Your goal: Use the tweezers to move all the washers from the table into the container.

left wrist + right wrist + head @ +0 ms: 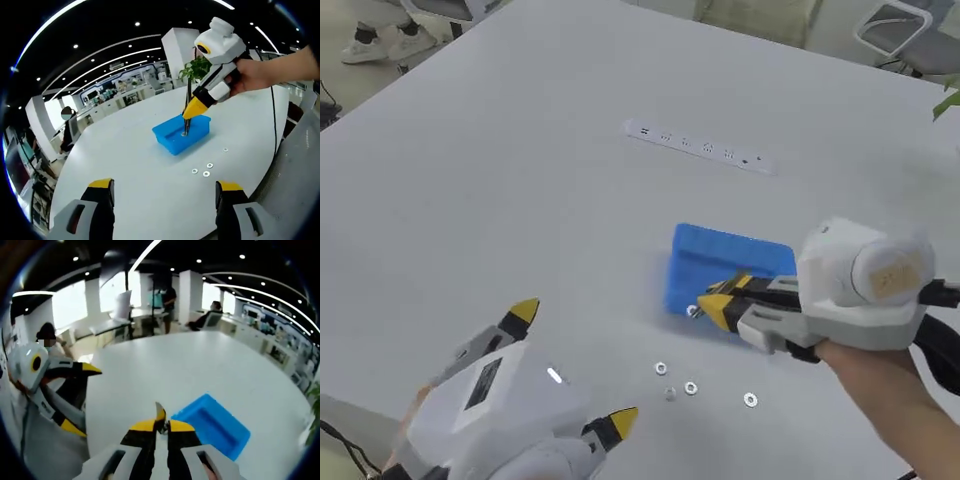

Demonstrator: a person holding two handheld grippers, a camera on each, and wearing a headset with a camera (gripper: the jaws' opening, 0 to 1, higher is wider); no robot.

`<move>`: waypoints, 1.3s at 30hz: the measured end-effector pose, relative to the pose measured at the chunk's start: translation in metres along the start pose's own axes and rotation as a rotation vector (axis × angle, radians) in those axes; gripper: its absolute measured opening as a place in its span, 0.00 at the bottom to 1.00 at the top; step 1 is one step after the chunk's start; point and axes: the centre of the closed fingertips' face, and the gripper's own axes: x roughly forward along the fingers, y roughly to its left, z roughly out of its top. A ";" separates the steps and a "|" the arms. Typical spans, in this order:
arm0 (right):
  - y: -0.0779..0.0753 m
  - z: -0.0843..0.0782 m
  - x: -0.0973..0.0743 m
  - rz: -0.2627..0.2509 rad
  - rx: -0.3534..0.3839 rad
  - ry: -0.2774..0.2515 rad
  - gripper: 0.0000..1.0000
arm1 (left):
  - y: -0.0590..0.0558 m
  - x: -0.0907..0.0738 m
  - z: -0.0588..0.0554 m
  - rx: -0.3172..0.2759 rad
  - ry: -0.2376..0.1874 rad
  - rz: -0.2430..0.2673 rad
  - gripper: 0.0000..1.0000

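Observation:
The blue container (720,262) sits on the white table (520,180). My right gripper (720,296) is shut on the tweezers (698,309), whose tips hang over the container's near left corner. Whether they hold a washer I cannot tell. In the left gripper view the tweezers (185,122) point down into the blue container (175,140). Several washers (691,388) lie loose on the table in front of the container, also seen as washers (206,174). My left gripper (572,367) is open at the near left, holding nothing, with yellow fingertips (102,184) wide apart.
A white power strip (698,147) lies beyond the container. Office chairs (905,35) stand past the far table edge. In the right gripper view the left gripper (50,385) is at the left, the container (215,427) to the right.

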 end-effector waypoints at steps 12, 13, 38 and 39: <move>-0.047 0.008 0.027 -0.144 0.022 0.017 0.04 | 0.001 0.001 -0.004 -0.016 0.015 -0.009 0.85; -0.047 0.006 0.030 -0.144 0.020 0.024 0.04 | 0.001 0.002 -0.005 -0.011 0.018 -0.008 0.85; -0.062 -0.035 0.094 -0.084 0.187 0.109 0.05 | 0.005 0.000 -0.008 -0.004 0.024 0.006 0.85; -0.062 -0.035 0.094 -0.082 0.187 0.114 0.05 | 0.005 0.000 -0.008 -0.002 0.025 0.006 0.84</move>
